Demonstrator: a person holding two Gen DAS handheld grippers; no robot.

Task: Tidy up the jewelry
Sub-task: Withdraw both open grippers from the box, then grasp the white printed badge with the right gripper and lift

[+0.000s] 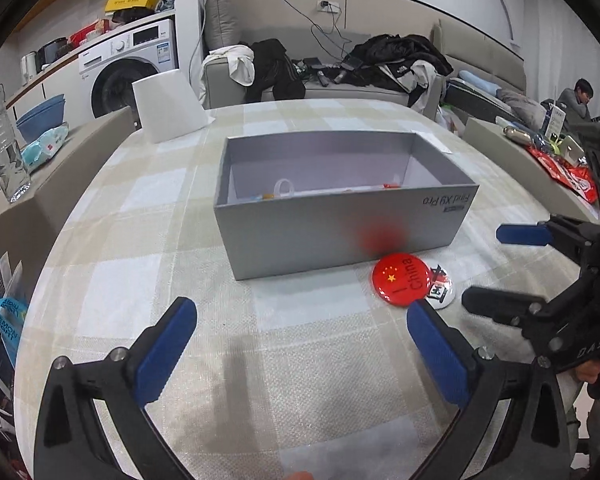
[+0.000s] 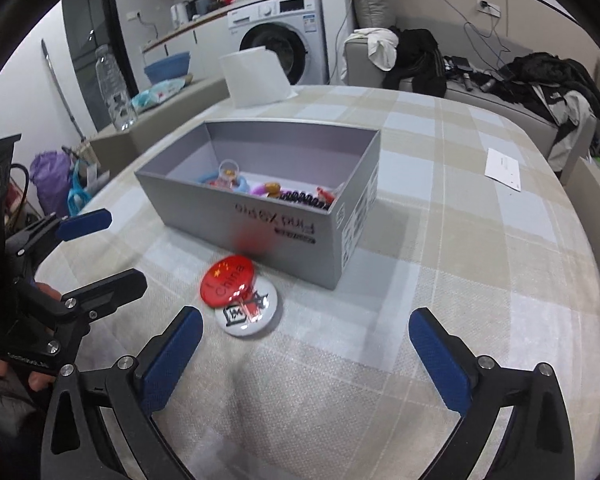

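- Progress looks well advanced to me: the open grey cardboard box (image 2: 276,216) on the beige checked tablecloth (image 2: 460,280) already holds a small pile of colourful trinkets (image 2: 260,186), among them a clear ring-shaped piece, pink and blue items and a dark spiral hair tie.
- Two pieces are left outside, as far as I can see: a round red badge with yellow stars and the word "China" (image 1: 400,278), and a round white badge with a black and red drawing (image 1: 440,292).
- Both badges lie flat on the cloth just beside the near wall of the box. The red one lies partly over the white one, so they touch.
- My left gripper (image 1: 300,352) has its blue-padded jaws spread wide and holds nothing. Only bare cloth is between them; the badges are ahead of it and to its right.
- My right gripper (image 2: 306,356) is also spread wide and empty. The badges lie ahead of it, nearer to its left finger, and are not yet between the pads.
- I judge that the step in hand is the approach to these last two badges, most likely with the right gripper, which is closer to them.
- I expect some difficulty: the badges are thin, glossy and overlapping, so the pads may slide, or may lift both together.
- Beyond the box I see a white folded card (image 1: 168,104) and a white paper slip (image 2: 504,170), which I think are not part of the task.
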